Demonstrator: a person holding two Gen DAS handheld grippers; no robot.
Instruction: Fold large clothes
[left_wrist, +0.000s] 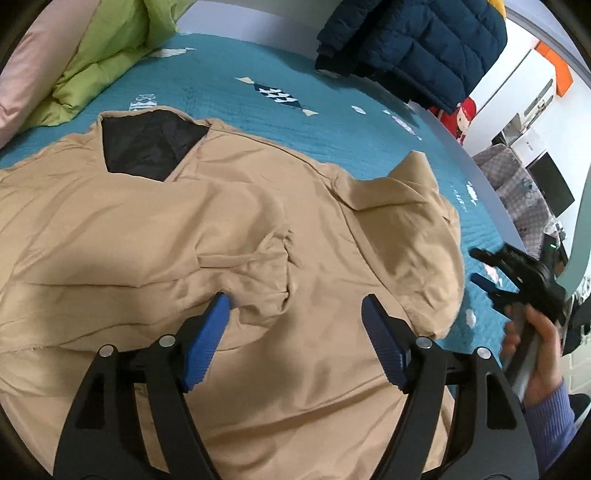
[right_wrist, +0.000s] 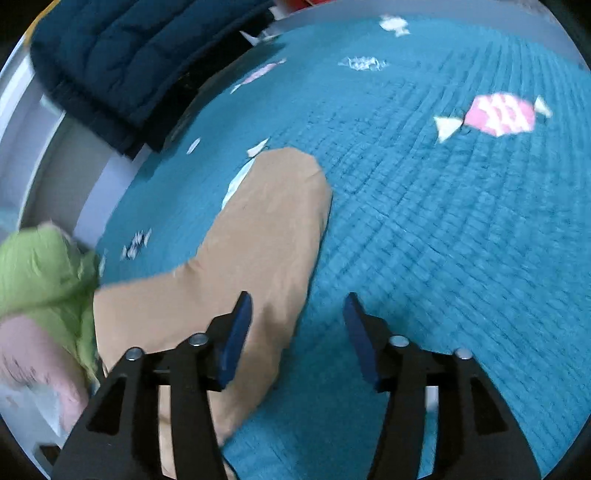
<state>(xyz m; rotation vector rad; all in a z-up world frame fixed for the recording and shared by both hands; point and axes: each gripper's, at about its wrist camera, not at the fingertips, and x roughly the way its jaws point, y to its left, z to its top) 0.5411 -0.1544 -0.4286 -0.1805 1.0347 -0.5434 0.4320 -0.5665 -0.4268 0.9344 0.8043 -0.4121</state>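
Note:
A large tan jacket with a black lining at the collar lies spread on the teal bedspread. My left gripper is open just above the jacket's middle, holding nothing. My right gripper is open and empty over the bed, its left finger above the jacket's sleeve, which stretches away across the teal bedspread. The right gripper also shows in the left wrist view, held in a hand at the bed's right edge.
A dark blue puffer jacket lies at the bed's far edge, also in the right wrist view. A green quilt and pink pillow sit at the far left. Furniture stands beyond the bed's right edge.

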